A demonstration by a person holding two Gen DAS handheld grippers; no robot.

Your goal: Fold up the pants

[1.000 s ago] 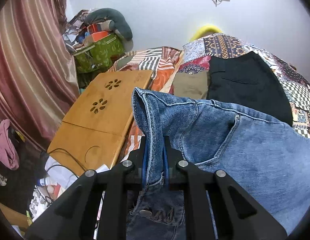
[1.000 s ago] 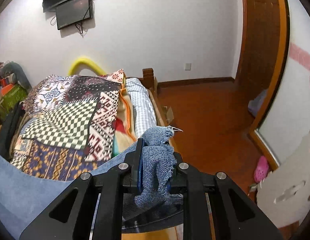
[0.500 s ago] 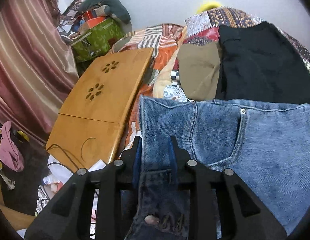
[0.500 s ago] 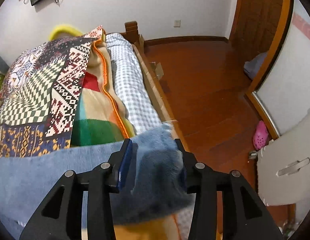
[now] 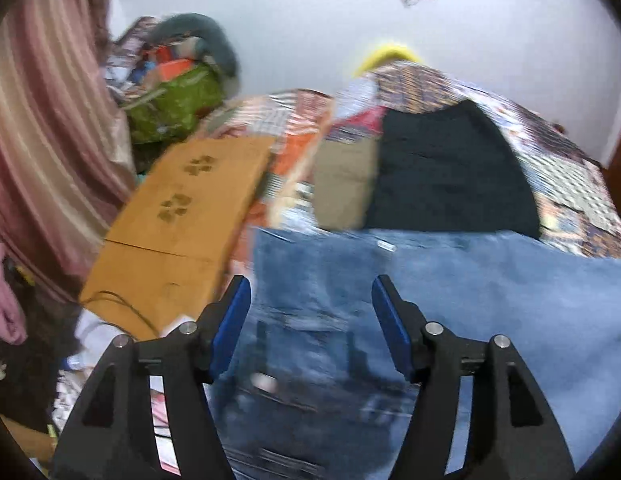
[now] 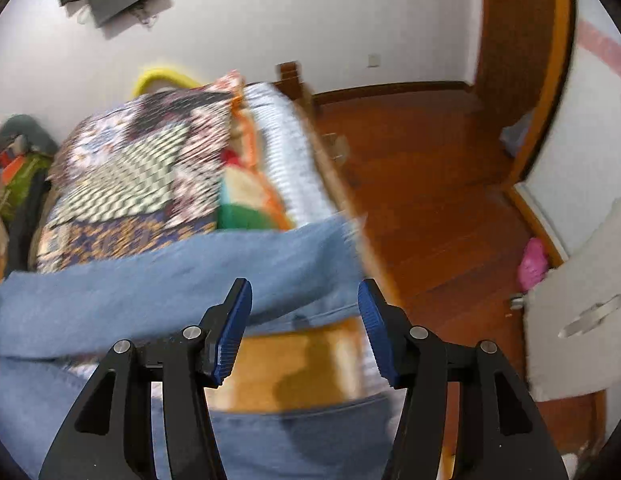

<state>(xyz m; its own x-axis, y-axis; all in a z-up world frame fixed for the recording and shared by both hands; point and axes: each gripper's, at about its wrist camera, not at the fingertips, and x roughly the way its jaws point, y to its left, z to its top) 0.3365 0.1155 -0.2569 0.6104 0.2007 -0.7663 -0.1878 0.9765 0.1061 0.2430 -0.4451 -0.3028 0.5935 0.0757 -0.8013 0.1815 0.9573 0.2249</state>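
Faded blue denim pants [image 5: 490,300] look coarse and matt; the tan wooden lap desk [image 5: 190,216] at left is smooth; the reddish-brown wooden floor [image 6: 438,184] shines glossy.

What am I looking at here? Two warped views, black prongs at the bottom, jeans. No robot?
No robot: a person carries a two-finger tool in each hand, and a fisheye camera on each looks forward along its fingers, hence the warping. One view is from the left tool, over the waist end of the blue jeans on a bed with a patchwork blanket. Behind them lie khaki pants, black pants and a wooden lap desk. The other view is from the right tool, over the leg end near the wooden floor. Both sets of jaws are opening; the denim lies loose between them, not gripped.
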